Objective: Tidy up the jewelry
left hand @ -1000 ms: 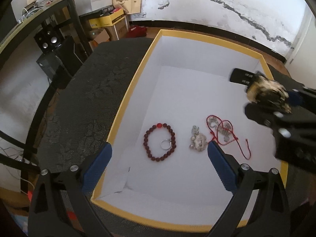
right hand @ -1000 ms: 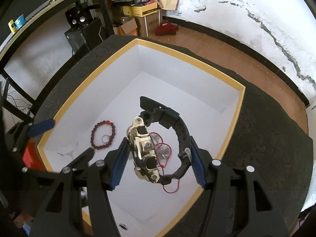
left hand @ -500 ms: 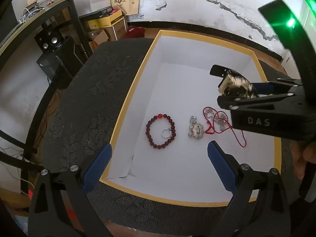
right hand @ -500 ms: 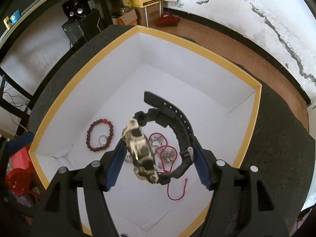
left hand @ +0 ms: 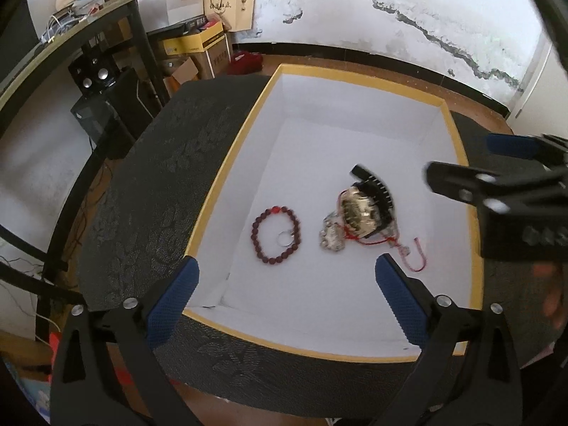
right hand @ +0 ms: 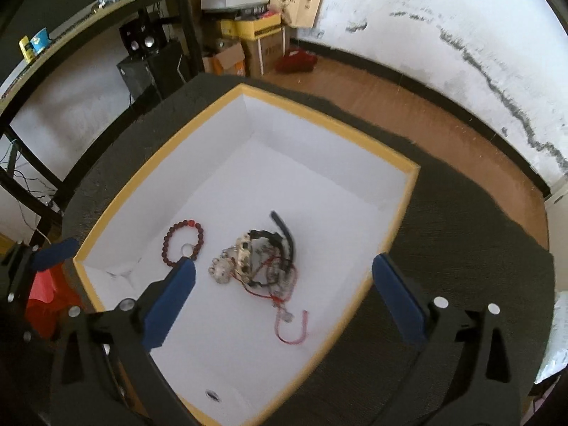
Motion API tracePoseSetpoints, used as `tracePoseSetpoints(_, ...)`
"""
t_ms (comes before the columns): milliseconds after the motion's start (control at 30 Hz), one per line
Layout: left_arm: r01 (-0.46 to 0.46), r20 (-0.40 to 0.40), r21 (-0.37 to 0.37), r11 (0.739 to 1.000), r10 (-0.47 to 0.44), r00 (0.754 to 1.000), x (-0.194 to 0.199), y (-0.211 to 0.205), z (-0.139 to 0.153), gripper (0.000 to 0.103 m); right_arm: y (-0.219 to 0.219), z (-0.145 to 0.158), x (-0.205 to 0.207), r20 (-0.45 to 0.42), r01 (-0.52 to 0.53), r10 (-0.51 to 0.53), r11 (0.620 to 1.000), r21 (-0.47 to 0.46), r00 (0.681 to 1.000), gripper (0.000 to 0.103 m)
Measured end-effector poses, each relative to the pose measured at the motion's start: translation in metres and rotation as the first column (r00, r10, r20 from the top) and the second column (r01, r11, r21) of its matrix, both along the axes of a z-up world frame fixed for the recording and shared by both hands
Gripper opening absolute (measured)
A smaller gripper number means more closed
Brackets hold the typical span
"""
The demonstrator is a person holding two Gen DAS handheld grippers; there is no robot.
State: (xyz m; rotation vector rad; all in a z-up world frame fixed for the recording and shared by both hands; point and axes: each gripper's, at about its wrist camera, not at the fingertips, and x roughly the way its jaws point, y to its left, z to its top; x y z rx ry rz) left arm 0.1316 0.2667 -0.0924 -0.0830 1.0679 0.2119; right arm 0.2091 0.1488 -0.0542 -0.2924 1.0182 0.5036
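inside the box (right hand: 390,156), watch (right hand: 262,248) lies on red cord (right hand: 284,305); rigid case, floppy strap. right gripper (right hand: 284,294) just sprang wide, empty; left gripper (left hand: 284,294) wide, empty.

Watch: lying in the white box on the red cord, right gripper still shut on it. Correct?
Not quite. The right gripper is open with nothing between its pads; its jaws have just been opening. The watch does lie on the red cord in the box, per the right wrist view.

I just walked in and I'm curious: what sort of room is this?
Probably a spare room or home workshop used for storage: cardboard boxes piled by a stained wall, speakers under a desk, wooden floor.
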Motion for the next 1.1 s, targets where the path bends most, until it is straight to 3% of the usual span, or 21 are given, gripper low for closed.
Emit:
tracePoseSetpoints(267, 0.076, 0.046, -0.004, 0.997, -0.075, 0.996, 0.008, -0.064, 0.022, 0.097, -0.102, 0.037, -0.036, 0.076, 0.143, -0.146, 0.989, 0.04, 0.986, 0.096)
tracePoseSetpoints(433, 0.145, 0.062, -0.03, 0.989, -0.143, 0.988, 0.01, -0.123, 0.018, 0.097, -0.19, 0.04, -0.062, 0.1, 0.249, -0.253, 0.967, 0.051, 0.962, 0.096)
tracePoseSetpoints(700, 0.221, 0.116, -0.091, 0.971, -0.21, 0.971, 0.013, -0.22, -0.01, 0.097, -0.311, 0.0, -0.091, 0.096, 0.435, -0.44, 0.898, 0.068, 0.893, 0.096)
tracePoseSetpoints(833, 0.275, 0.079, -0.122, 0.954, -0.267, 0.96, 0.016, -0.259, -0.033, 0.097, -0.352, -0.024, -0.092, 0.072, 0.489, -0.492, 0.87, 0.062, 0.867, 0.096)
tracePoseSetpoints(900, 0.317, 0.097, -0.079, 0.945, -0.309, 0.946, 0.017, -0.278, -0.033, 0.097, -0.364, -0.033, -0.093, 0.095, 0.508, -0.511, 0.86, 0.049, 0.855, 0.096)
tracePoseSetpoints(1000, 0.346, 0.125, -0.048, 0.937, -0.338, 0.933, 0.016, -0.295, -0.033, 0.097, -0.376, -0.048, -0.096, 0.097, 0.503, -0.503, 0.864, 0.025, 0.859, 0.096)
tracePoseSetpoints(1100, 0.336, 0.128, -0.071, 0.939, -0.325, 0.937, 0.016, -0.298, -0.038, 0.097, -0.382, -0.061, -0.098, 0.085, 0.504, -0.503, 0.863, 0.007, 0.86, 0.096)
